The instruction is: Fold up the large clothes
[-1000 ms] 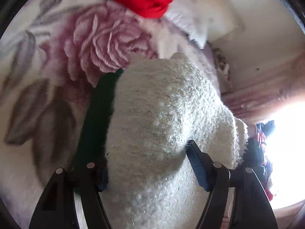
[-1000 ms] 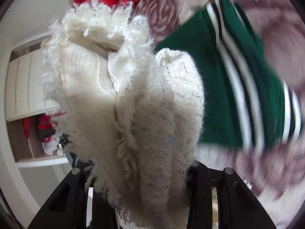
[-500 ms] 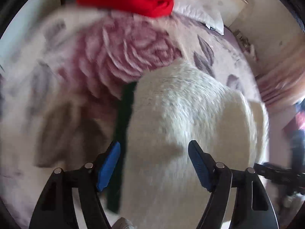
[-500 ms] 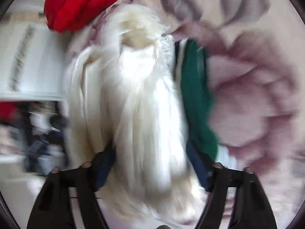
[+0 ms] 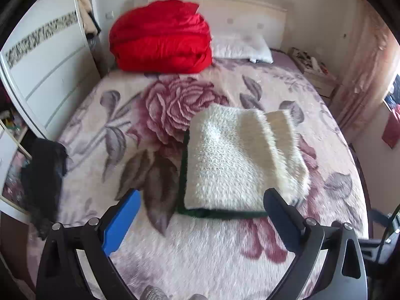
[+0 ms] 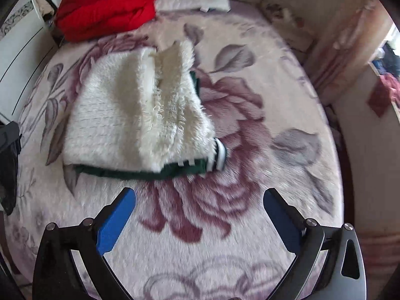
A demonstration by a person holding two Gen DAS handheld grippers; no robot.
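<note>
1. Green garment mostly hidden under folded white sweater; only edges and a striped cuff showed.
2. Half a second ago both claws straddled the sweater; now left gripper and right gripper had pulled back, jaws wide apart, holding nothing.
3. Sweater lay mid-bed on rose blanket; red quilt and pillow by headboard, black cloth at left edge.
</note>
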